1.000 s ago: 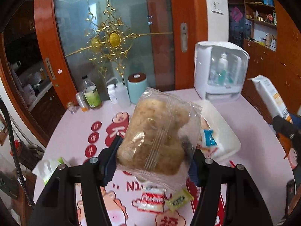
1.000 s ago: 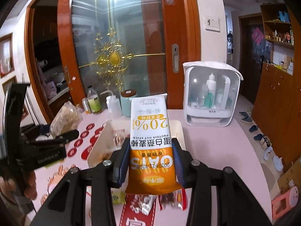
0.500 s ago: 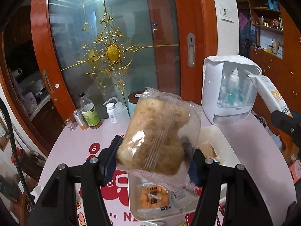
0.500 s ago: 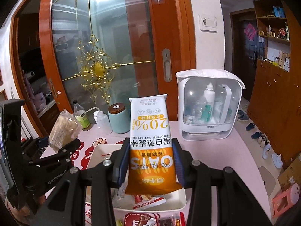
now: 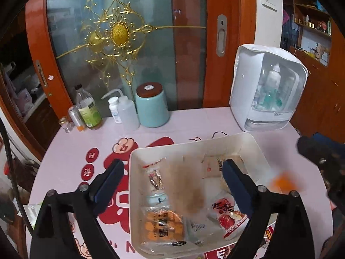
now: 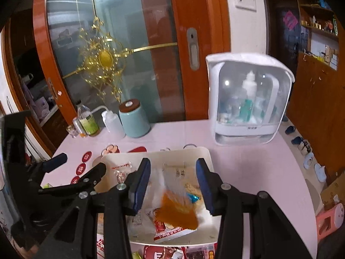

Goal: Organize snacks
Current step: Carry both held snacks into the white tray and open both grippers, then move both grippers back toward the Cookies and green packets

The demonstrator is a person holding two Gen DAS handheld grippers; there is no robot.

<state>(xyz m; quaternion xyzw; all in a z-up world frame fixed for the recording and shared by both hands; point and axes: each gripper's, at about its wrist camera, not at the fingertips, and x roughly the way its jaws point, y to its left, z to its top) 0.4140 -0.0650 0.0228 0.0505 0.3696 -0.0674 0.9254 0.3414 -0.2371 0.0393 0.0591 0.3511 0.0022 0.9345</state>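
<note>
Left gripper (image 5: 172,172) fingers wide apart, blurry brown bread bag (image 5: 183,185) loose between them over the white bin (image 5: 248,140), right gripper (image 6: 173,173) fingers wide too, blurry orange oat bar (image 6: 176,213) over the bin, writing too blurred to read, pink counter (image 5: 194,120) with red Chinese signs.

At the back of the pink tabletop (image 5: 194,120) stand a teal canister with a brown lid (image 5: 152,108), a white squeeze bottle (image 5: 127,113), a small pill bottle (image 5: 113,109), a green-labelled bottle (image 5: 87,108) and a can (image 5: 74,115). To their right sits a white cosmetics case with a clear front (image 5: 269,90). Behind them rises an orange-framed glass door with a gold ornament (image 5: 117,30).
</note>
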